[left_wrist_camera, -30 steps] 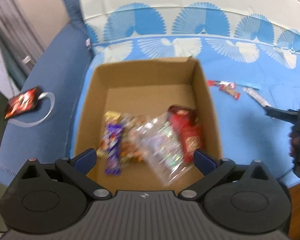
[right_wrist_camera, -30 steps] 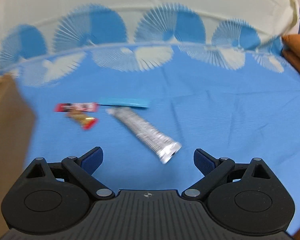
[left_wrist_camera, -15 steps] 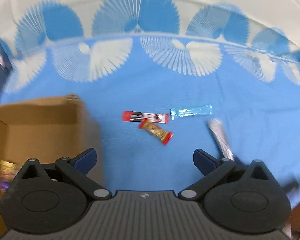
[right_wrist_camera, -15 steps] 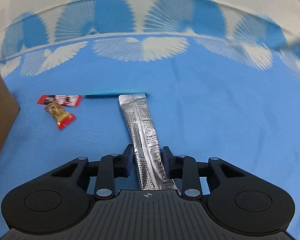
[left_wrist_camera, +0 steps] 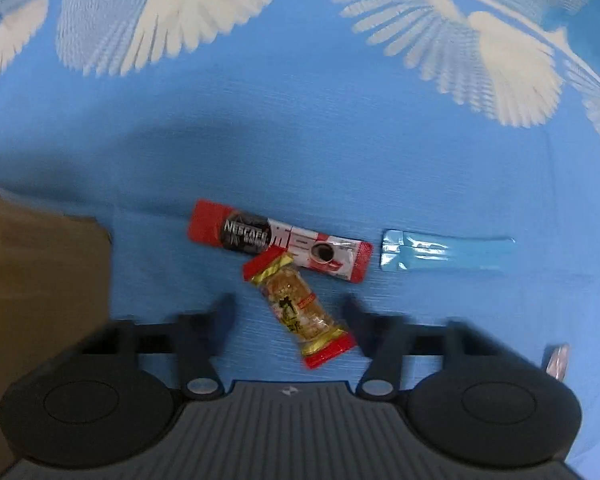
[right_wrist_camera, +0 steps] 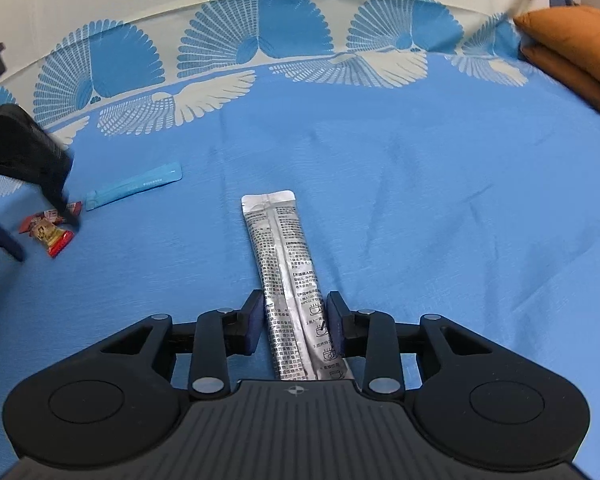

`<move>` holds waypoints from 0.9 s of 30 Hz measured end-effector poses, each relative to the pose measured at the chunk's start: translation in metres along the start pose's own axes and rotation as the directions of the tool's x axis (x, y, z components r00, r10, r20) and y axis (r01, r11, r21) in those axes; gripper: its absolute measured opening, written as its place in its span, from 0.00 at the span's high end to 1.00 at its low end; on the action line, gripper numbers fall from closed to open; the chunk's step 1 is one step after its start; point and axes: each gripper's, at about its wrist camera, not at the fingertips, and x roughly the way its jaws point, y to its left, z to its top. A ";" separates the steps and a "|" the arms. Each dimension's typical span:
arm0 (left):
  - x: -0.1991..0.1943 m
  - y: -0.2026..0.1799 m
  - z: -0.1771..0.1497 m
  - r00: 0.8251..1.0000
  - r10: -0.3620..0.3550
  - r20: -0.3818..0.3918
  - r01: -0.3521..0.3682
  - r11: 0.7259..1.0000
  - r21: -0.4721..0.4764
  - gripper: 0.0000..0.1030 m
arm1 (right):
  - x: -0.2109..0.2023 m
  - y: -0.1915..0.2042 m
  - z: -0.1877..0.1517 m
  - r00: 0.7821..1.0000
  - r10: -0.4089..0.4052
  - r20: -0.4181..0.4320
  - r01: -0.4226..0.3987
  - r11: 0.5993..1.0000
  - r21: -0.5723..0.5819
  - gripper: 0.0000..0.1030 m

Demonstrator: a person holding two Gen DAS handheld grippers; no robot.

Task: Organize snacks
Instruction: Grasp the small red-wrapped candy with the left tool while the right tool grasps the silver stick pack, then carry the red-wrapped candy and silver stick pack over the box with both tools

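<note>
My left gripper [left_wrist_camera: 288, 312] is open, its blurred fingers on either side of a red-and-gold peanut bar [left_wrist_camera: 298, 308] lying on the blue sheet. A red Nescafe stick [left_wrist_camera: 280, 246] lies just beyond the bar, and a light blue sachet [left_wrist_camera: 440, 256] lies to its right. My right gripper [right_wrist_camera: 294, 326] is shut on a silver stick pack [right_wrist_camera: 288, 276] that points away from me above the sheet. In the right wrist view the left gripper [right_wrist_camera: 32, 168] stands over the peanut bar [right_wrist_camera: 50, 236], with the blue sachet [right_wrist_camera: 134, 186] beside it.
The cardboard box [left_wrist_camera: 40, 292] has its corner at the left of the left wrist view. The blue sheet with white fan prints [right_wrist_camera: 420, 180] covers the bed. An orange cushion [right_wrist_camera: 576, 48] lies at the far right.
My left gripper has swung from over the box to the loose snacks and come down around the peanut bar, its fingers narrowing. My right gripper has closed on the silver stick pack and lifted it.
</note>
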 end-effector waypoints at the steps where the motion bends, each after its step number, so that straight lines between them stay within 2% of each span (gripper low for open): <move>1: -0.005 -0.001 -0.003 1.000 0.011 0.009 -0.011 1.000 0.025 0.80 | -0.001 -0.001 0.001 1.000 0.000 -0.001 0.000 1.000 0.001 0.65; 4: -0.022 0.005 -0.015 0.999 0.005 0.038 -0.007 0.999 0.042 0.82 | -0.005 0.002 0.002 1.000 -0.007 -0.010 0.007 1.000 0.003 0.69; 8: -0.055 0.011 -0.048 0.997 -0.028 0.077 0.018 0.992 0.127 0.82 | -0.022 0.004 0.004 1.000 0.021 -0.004 -0.021 0.998 0.054 0.77; 15: -0.130 0.037 -0.123 0.979 -0.142 0.147 0.103 0.964 0.247 0.82 | -0.087 0.020 0.004 0.995 0.061 0.084 -0.069 0.993 0.095 0.78; 18: -0.164 0.053 -0.159 0.967 -0.174 0.184 0.117 0.952 0.284 0.82 | -0.126 0.033 0.006 0.987 0.098 0.130 -0.110 0.990 0.085 0.78; 22: -0.207 0.084 -0.206 0.950 -0.173 0.260 0.082 0.942 0.326 0.82 | -0.189 0.058 0.005 0.968 0.168 0.189 -0.177 0.984 0.031 0.78; 27: -0.243 0.137 -0.257 0.937 -0.081 0.341 -0.033 0.949 0.314 0.82 | -0.259 0.093 -0.009 0.935 0.277 0.220 -0.269 0.961 -0.066 0.78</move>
